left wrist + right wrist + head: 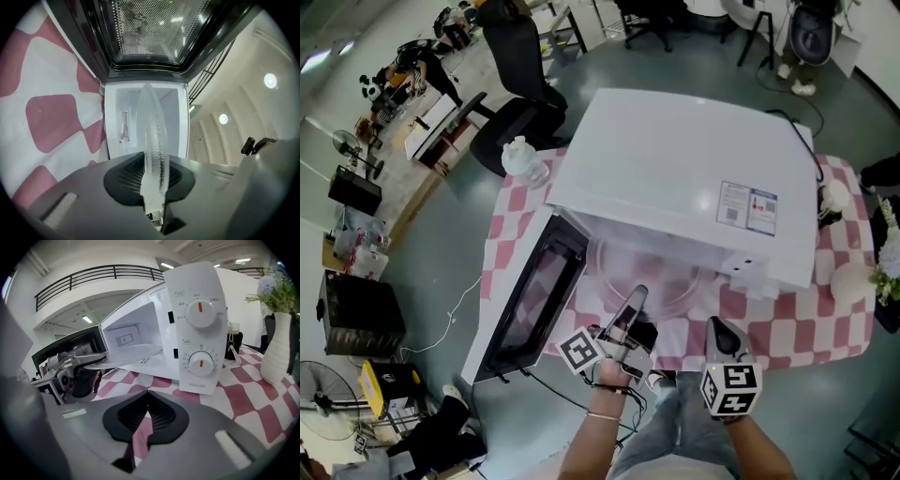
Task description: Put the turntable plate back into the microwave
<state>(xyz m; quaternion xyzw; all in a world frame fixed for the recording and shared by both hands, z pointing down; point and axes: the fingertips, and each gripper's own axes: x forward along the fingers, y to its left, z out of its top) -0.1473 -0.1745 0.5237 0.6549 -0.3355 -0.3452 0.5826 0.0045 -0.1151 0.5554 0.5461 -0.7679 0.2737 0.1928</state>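
The left tool (153,180) clamps the rim of the glass turntable plate (152,126), holding it roughly flat at the mouth of the white microwave (675,178), with the plate's far edge reaching into the open cavity. The microwave's door (534,300) stands swung wide to the left of that cavity. The right tool (147,416), jaws pressed together on nothing, hovers before the microwave's control panel (199,333) (two orange-marked dials), over the red-and-white checked desk (825,323).
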